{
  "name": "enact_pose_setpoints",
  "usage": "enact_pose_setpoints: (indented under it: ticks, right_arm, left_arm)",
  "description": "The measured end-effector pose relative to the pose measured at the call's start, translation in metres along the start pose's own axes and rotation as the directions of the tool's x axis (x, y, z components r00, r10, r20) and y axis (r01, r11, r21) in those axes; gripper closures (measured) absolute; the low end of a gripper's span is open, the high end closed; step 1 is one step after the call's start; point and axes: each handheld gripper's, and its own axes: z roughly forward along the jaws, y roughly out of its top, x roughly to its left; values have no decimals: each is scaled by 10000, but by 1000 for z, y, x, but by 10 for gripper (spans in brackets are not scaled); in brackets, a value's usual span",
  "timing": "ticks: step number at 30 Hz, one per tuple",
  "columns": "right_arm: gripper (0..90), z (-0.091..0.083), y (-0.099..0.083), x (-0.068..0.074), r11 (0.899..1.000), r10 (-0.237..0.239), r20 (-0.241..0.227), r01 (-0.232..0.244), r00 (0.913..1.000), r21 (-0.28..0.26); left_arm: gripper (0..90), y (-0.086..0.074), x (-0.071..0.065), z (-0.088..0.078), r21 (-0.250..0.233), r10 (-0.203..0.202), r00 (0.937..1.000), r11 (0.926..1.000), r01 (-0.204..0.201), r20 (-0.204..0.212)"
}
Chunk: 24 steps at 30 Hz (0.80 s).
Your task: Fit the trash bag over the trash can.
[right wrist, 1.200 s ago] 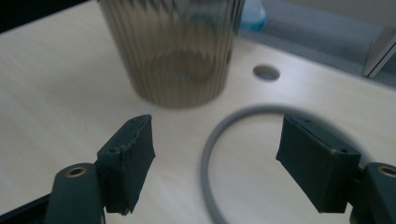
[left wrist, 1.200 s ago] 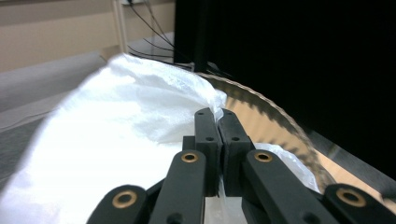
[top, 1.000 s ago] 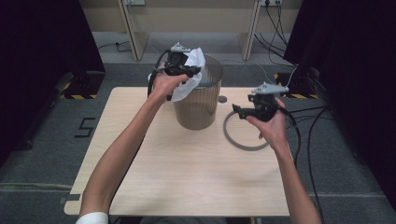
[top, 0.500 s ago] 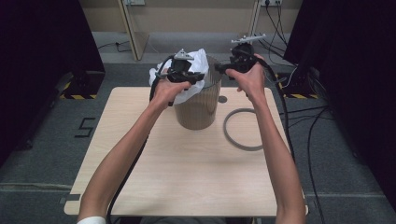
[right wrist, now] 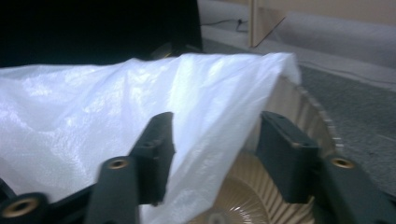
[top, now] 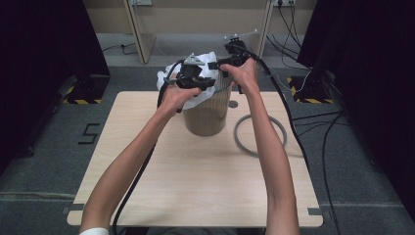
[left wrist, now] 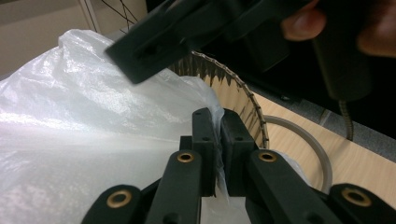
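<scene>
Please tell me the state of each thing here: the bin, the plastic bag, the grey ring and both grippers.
bin: upright on the table.
plastic bag: bunched over the bin's rim, not yet spread.
grey ring: flat beside the bin.
left gripper: shut on the bag.
right gripper: closing, bag edge between its jaws, not pinched.

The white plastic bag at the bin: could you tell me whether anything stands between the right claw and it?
Nothing visible does. In the right gripper view the right claw has been closing and stands open around a fold of the white plastic bag, above the ribbed bin. The left claw already pinches the bag's edge at the rim.
</scene>
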Motion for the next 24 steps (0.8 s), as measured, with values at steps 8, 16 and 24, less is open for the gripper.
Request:
enact_pose_setpoints:
  ticks: [8,16,24]
  right_arm:
    - [900,8,-4,-3,9842,-1584,309,1553,9869,853]
    - [900,1,0,-17,9785,-2006,1495,1905,9682,793]
    - [867,0,5,-20,9801,-1979,1671,1922,9659,496]
  left_arm:
    - [551,8,5,-27,-252,-510,9984,9983,516,238]
    - [406,16,46,-82,-750,-1183,9854,9911,1097,-1226]
    - [565,-15,66,-44,174,-1626,9813,9861,1653,-1033]
